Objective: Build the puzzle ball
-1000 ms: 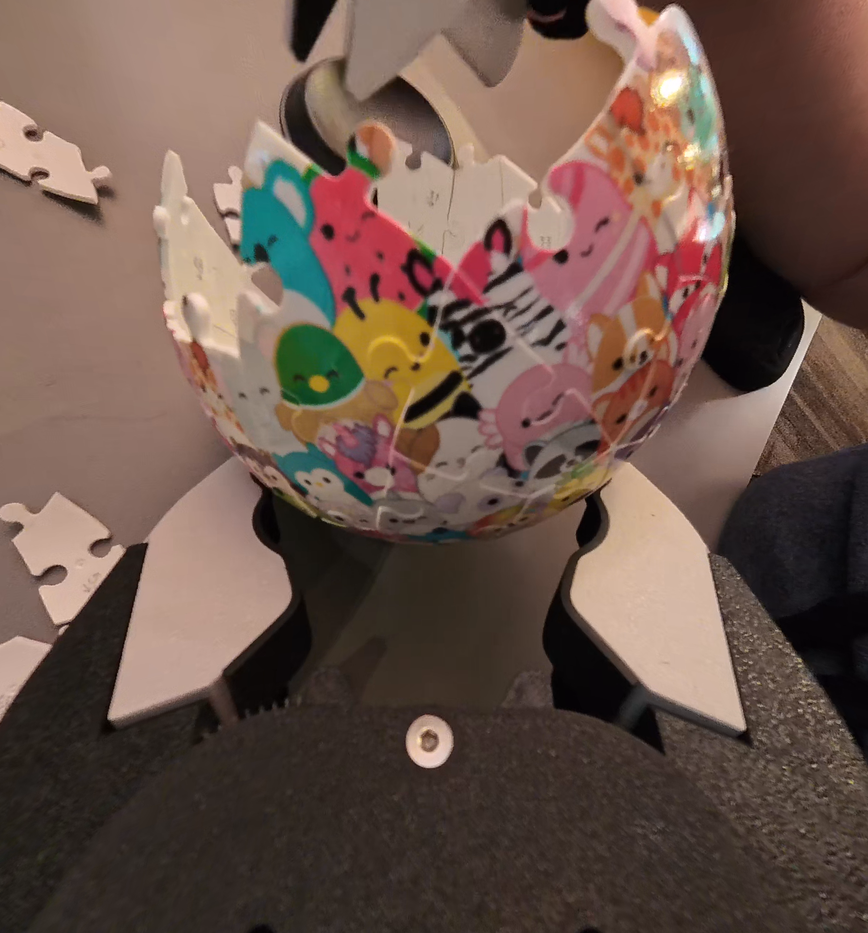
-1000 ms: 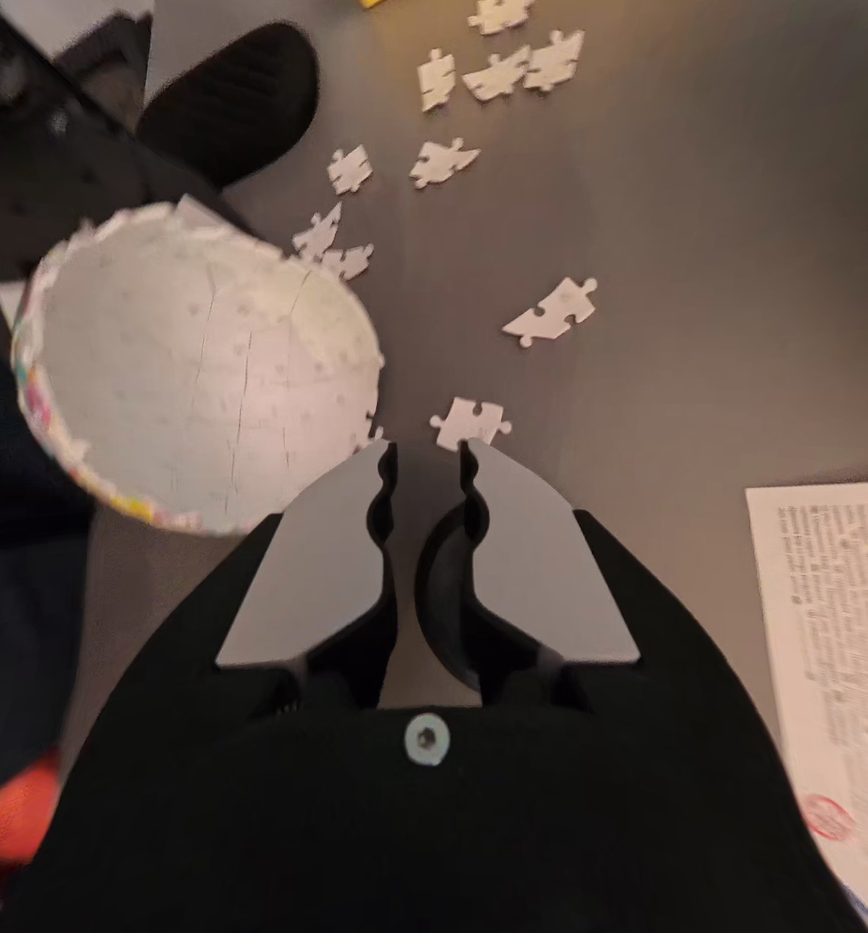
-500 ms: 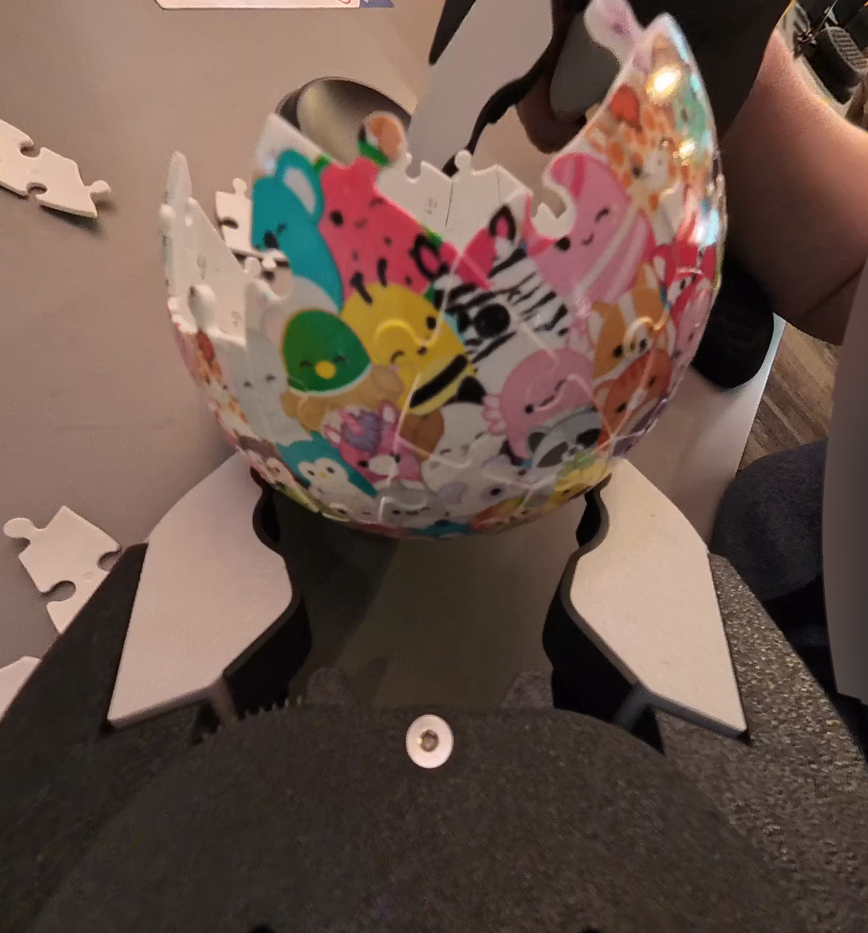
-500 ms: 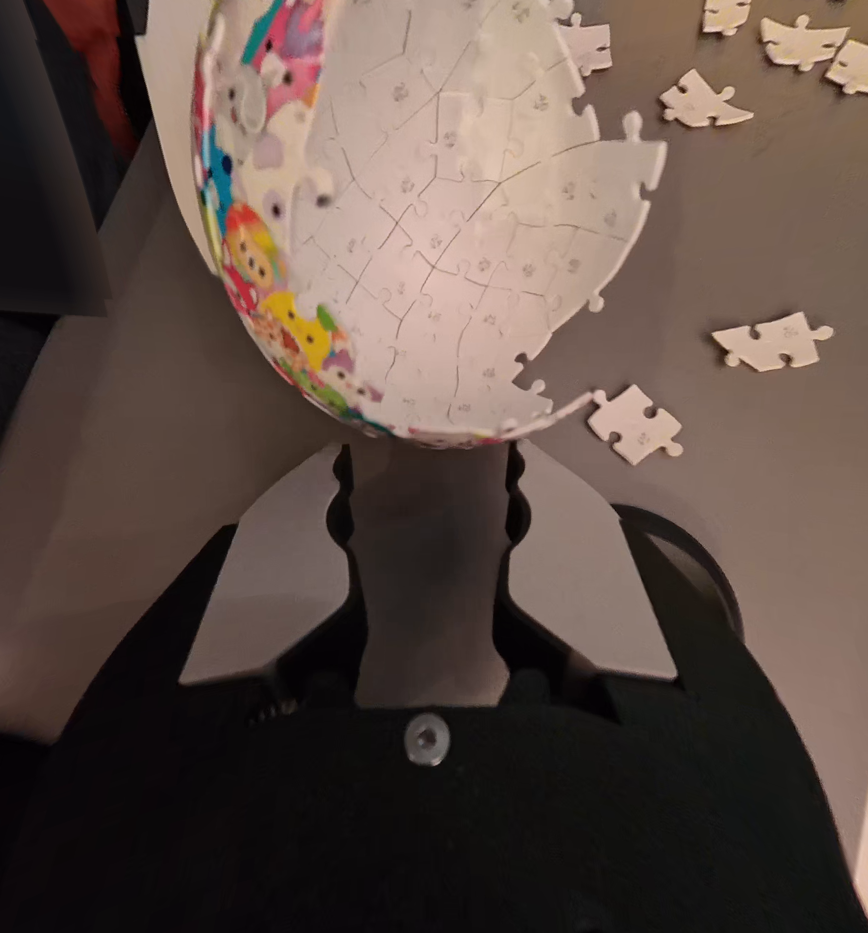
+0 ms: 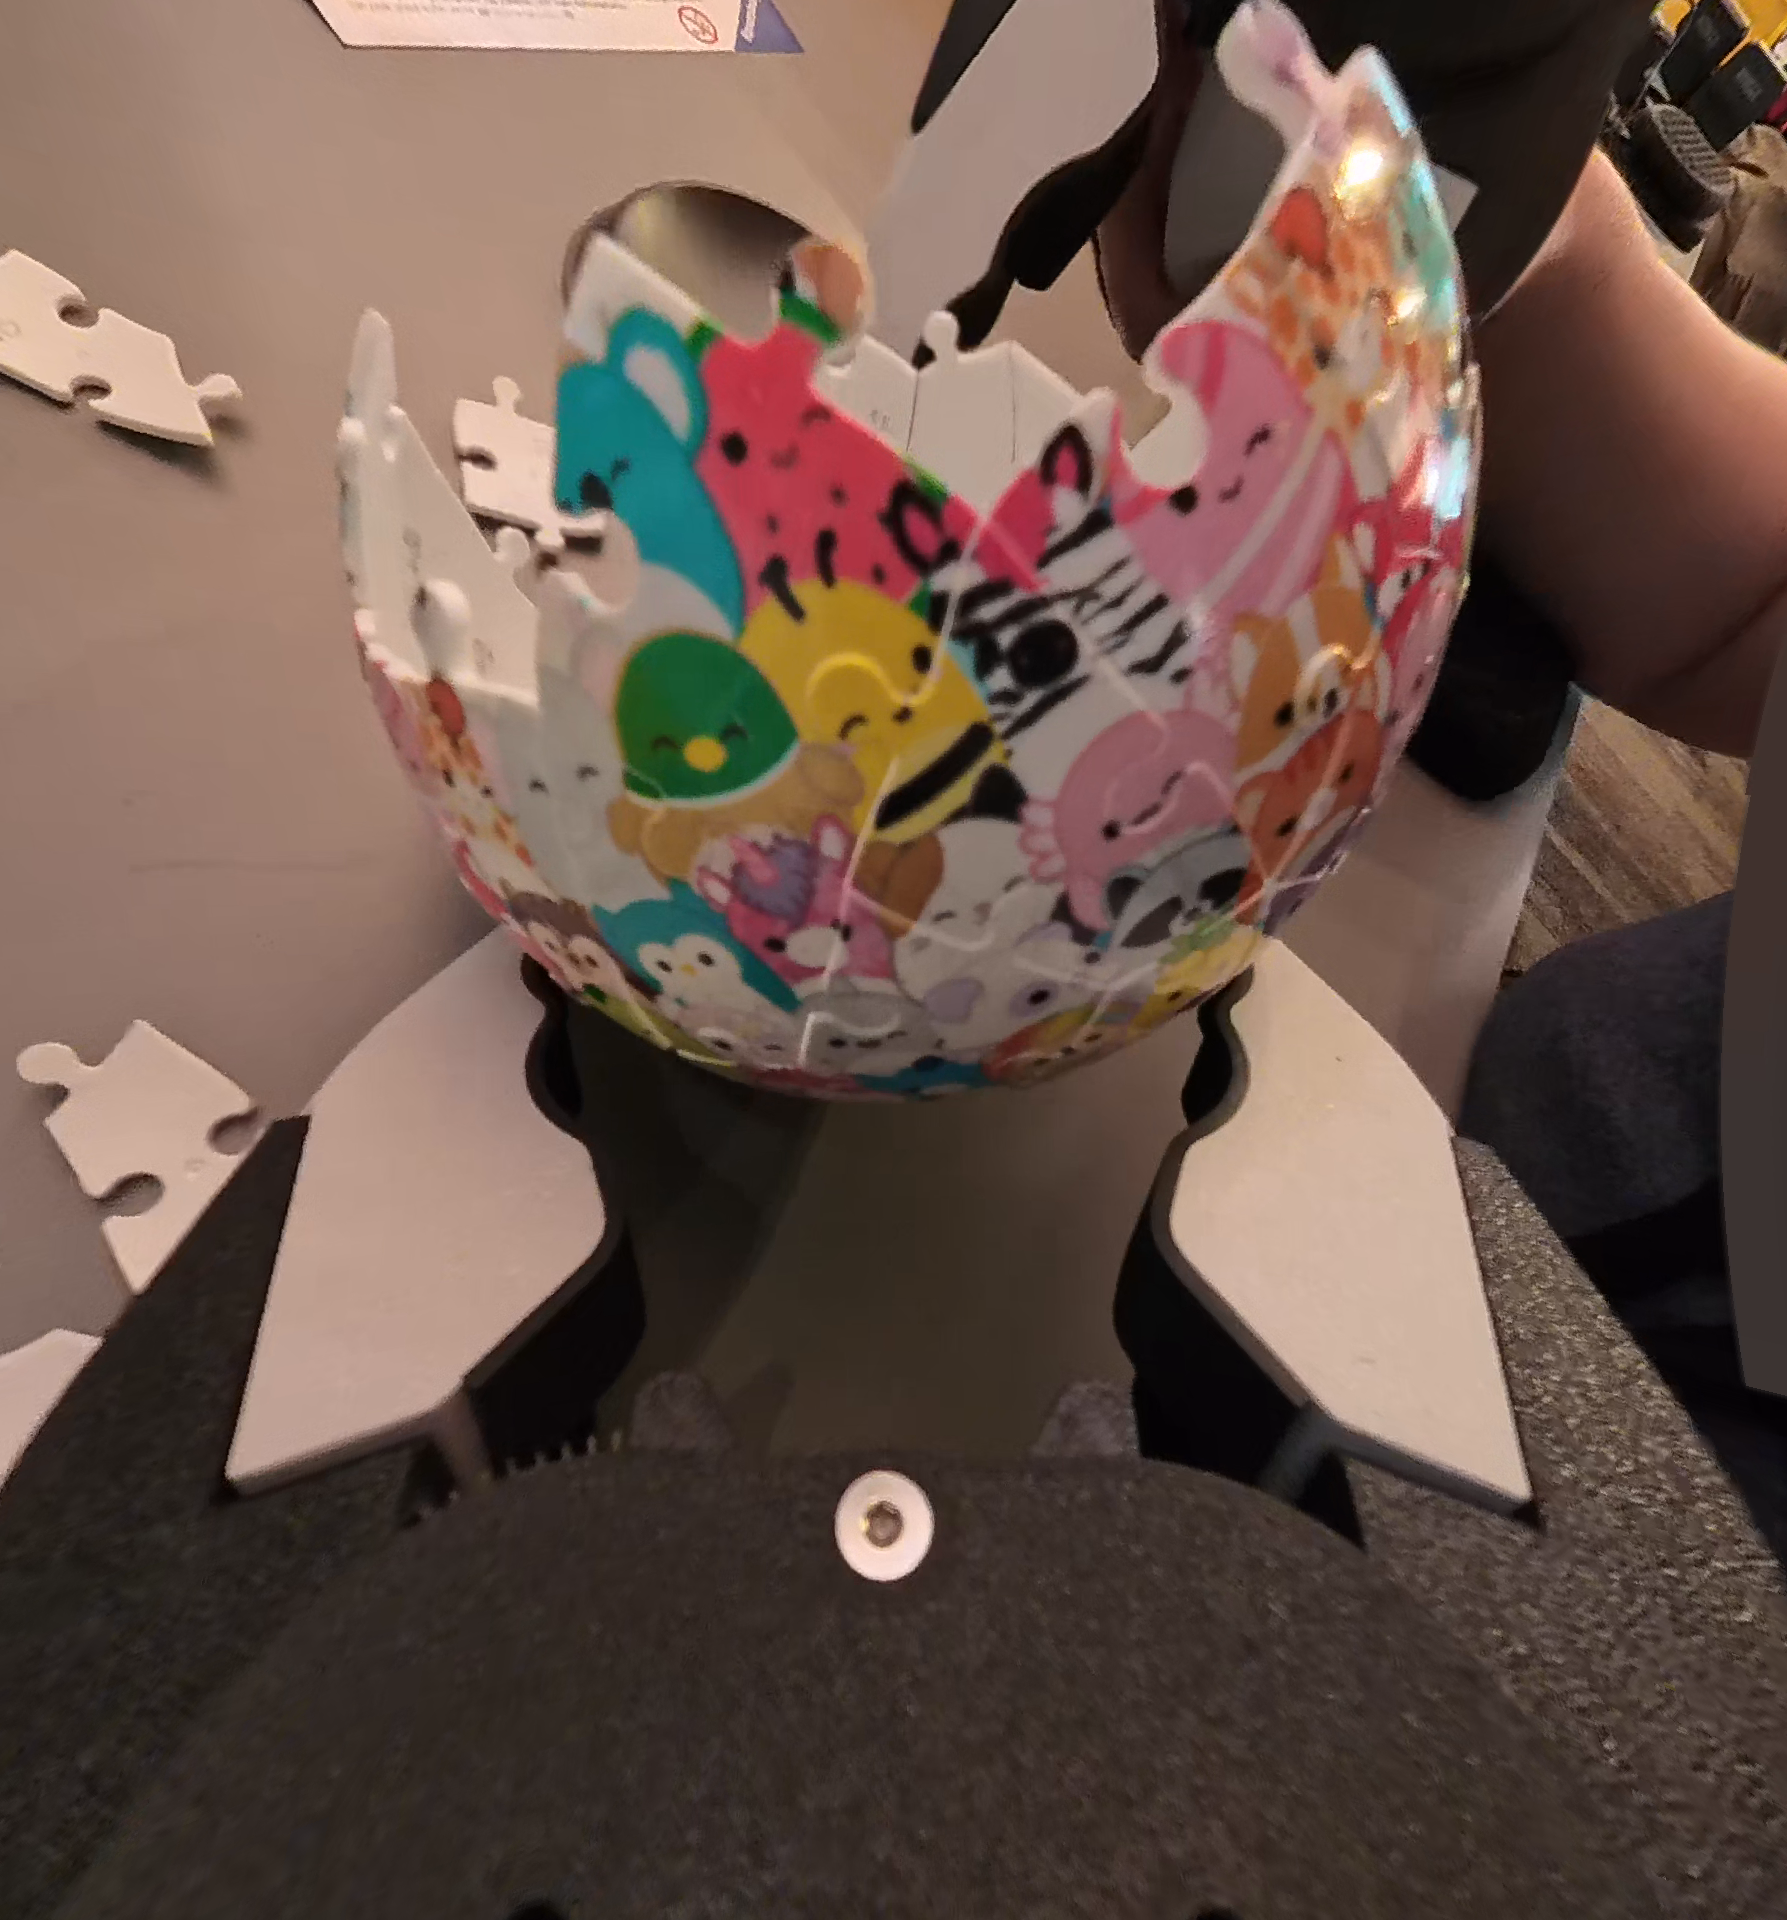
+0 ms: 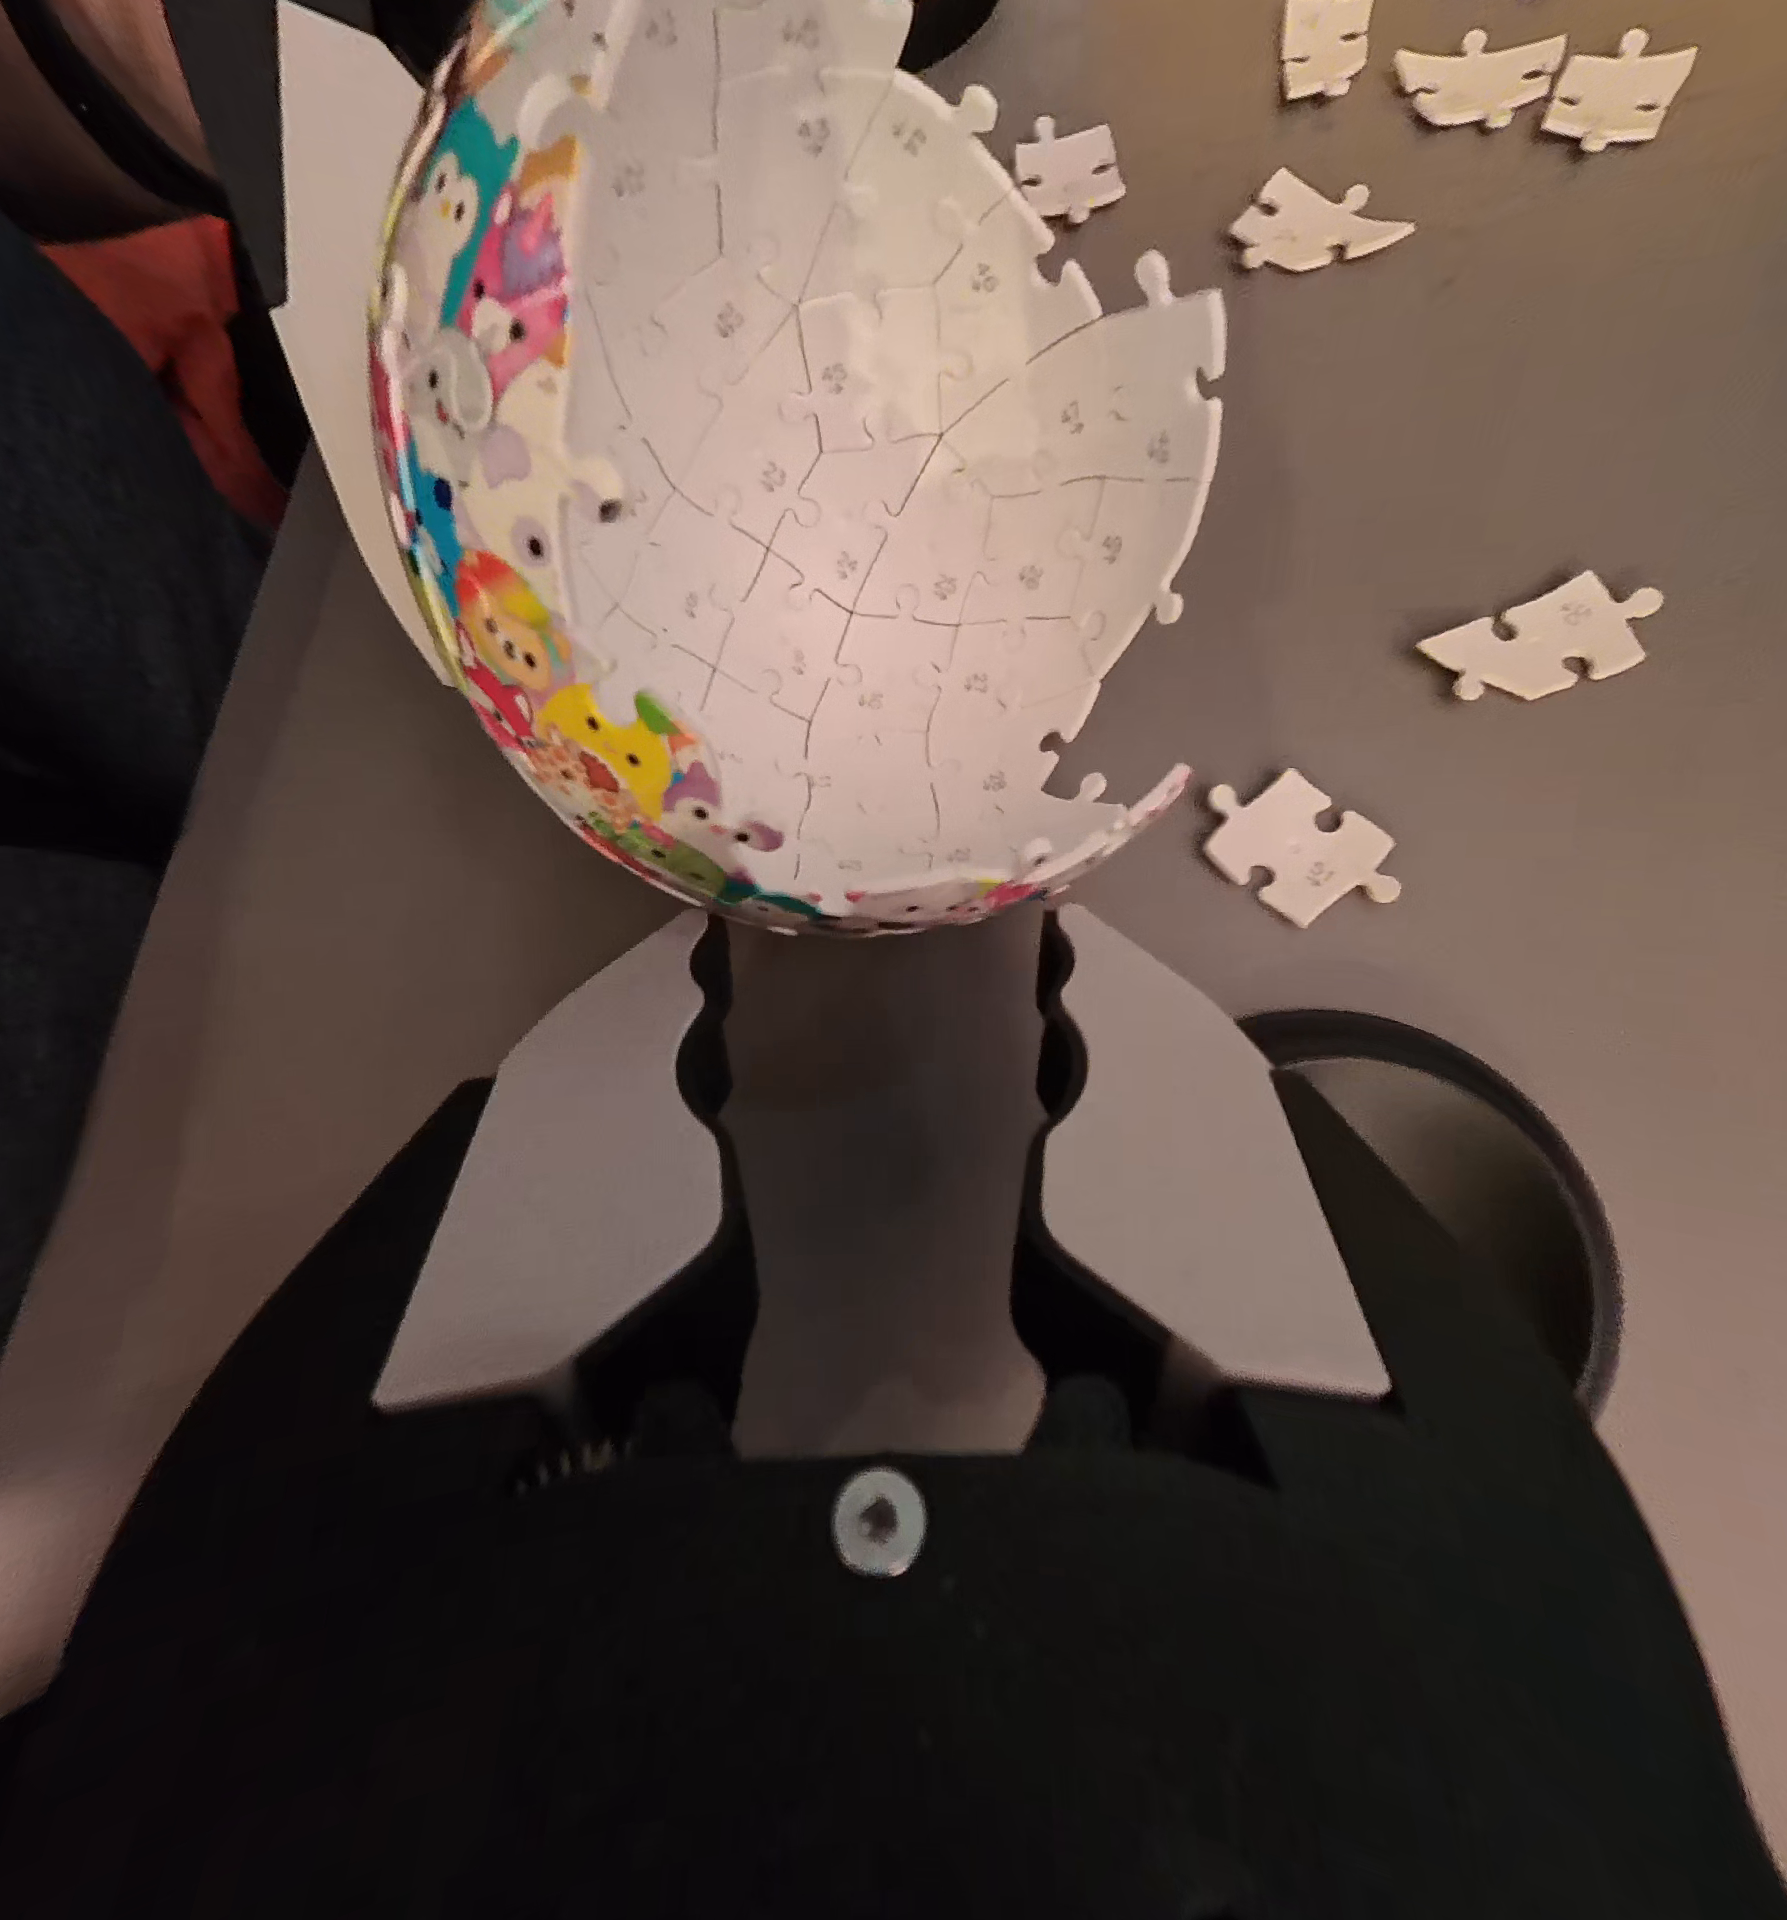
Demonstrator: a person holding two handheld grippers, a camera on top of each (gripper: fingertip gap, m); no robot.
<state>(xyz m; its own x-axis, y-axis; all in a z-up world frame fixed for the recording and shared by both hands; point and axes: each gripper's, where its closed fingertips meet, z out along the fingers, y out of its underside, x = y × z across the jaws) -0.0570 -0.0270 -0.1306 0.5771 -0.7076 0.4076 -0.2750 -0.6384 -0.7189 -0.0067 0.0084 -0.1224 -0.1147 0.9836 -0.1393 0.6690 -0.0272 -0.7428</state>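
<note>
The left tool (image 5: 873, 997) is gripping the half-built puzzle ball (image 5: 930, 665) by its lower curve at frame centre, its fingers spread wide against both sides. The right tool (image 6: 876, 935) is sitting half open just beneath the ball's edge (image 6: 868, 499) in its own view, its tips at the rim; whether they are touching it is unclear. Loose pieces (image 6: 1296, 844) are lying white side up on the grey bench (image 6: 1595, 416) at upper right.
</note>
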